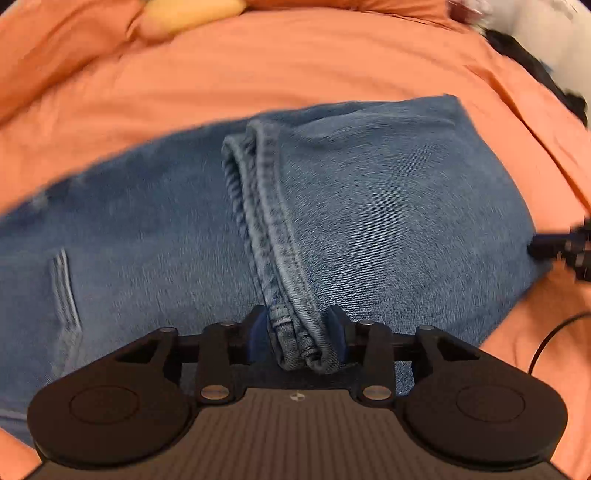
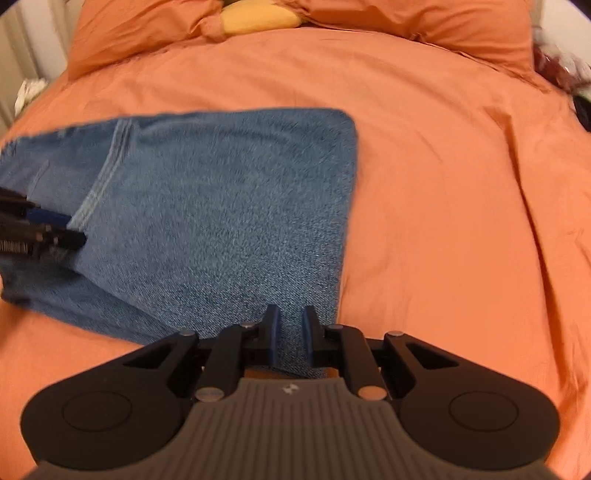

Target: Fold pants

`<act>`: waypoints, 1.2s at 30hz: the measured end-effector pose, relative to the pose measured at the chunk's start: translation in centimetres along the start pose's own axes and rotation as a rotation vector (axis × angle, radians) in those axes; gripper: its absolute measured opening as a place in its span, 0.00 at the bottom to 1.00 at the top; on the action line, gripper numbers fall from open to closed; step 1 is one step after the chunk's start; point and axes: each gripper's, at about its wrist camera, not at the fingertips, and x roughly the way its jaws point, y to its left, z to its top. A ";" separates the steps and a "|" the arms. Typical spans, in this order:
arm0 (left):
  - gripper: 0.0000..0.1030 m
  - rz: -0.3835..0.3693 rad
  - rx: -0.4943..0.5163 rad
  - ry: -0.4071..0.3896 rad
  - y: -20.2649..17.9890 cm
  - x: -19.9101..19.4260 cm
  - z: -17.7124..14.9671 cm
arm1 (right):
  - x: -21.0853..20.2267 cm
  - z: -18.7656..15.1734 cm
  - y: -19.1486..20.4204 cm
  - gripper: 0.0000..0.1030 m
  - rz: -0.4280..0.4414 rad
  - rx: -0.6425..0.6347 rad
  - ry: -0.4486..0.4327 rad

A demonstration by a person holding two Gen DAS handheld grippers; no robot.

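The pants [image 1: 369, 206], blue denim jeans, lie on a bed covered by an orange duvet [image 2: 461, 177]. They are folded over, with a smooth folded edge on the right and a stitched hem [image 1: 273, 236] lying across the top layer.

The left hand-held gripper [image 1: 298, 332] is clenched on the bunched hem at the near edge of the jeans, with denim pressed between its blue-padded fingers [image 1: 336, 332]. In the right wrist view it [image 2: 55, 232] enters from the left edge, at the same hem.

The right hand-held gripper [image 2: 290, 332] grasps the near right corner of the folded jeans, its fingers [image 2: 271, 328] close together with denim between them. In the left wrist view it [image 1: 554, 247] appears at the far right edge of the denim.

Orange pillows [image 2: 140, 33] and a yellow cushion [image 2: 258, 18] sit at the far end of the bed.
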 end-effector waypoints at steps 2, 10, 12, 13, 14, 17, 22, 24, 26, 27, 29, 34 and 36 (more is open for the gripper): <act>0.45 -0.003 -0.013 0.008 0.2 0.5 0.1 | 0.5 0.1 0.5 0.09 -0.030 -0.026 -0.009; 0.50 0.016 -0.045 0.018 0.2 -0.4 0.6 | 0.7 1.6 1.4 0.09 -0.063 -0.104 0.032; 0.56 0.008 -0.012 -0.011 0.4 -1.9 0.1 | 0.4 2.3 2.1 0.11 -0.084 -0.175 0.050; 0.57 0.006 0.005 -0.026 0.6 -2.8 -0.3 | 0.1 2.4 2.7 0.23 -0.121 -0.228 0.051; 0.58 0.014 0.020 -0.036 0.9 -3.7 -0.6 | -0.1 2.5 3.2 0.37 -0.162 -0.292 0.045; 0.58 0.056 0.045 -0.060 2.6 -6.1 -1.9 | -1.7 3.0 4.5 0.38 -0.167 -0.416 0.006; 0.62 0.128 -0.025 -0.095 7.8 -9.6 -4.1 | -3.5 4.5 7.8 0.38 -0.074 -0.516 -0.040; 0.66 0.157 -0.094 -0.126 10.7 -10.8 -4.9 | -3.7 4.6 9.4 0.38 -0.056 -0.591 -0.057; 0.66 0.172 -0.189 -0.159 13.7 -11.7 -5.8 | -3.2 4.9 11.2 0.37 -0.031 -0.651 -0.061; 0.66 0.176 -0.249 -0.182 15.3 -12.1 -6.4 | -2.8 5.2 12.1 0.37 -0.017 -0.673 -0.057; 0.69 0.177 -0.367 -0.228 18.2 -12.8 -7.7 | -2.1 5.6 13.8 0.37 0.007 -0.712 -0.052; 0.69 0.193 -0.620 -0.265 24.3 -12.8 -10.8 | -0.1 7.3 17.7 0.36 0.055 -0.766 -0.031; 0.69 0.153 -0.718 -0.279 26.3 -12.4 -11.9 | 0.9 8.1 19.1 0.34 0.065 -0.782 -0.016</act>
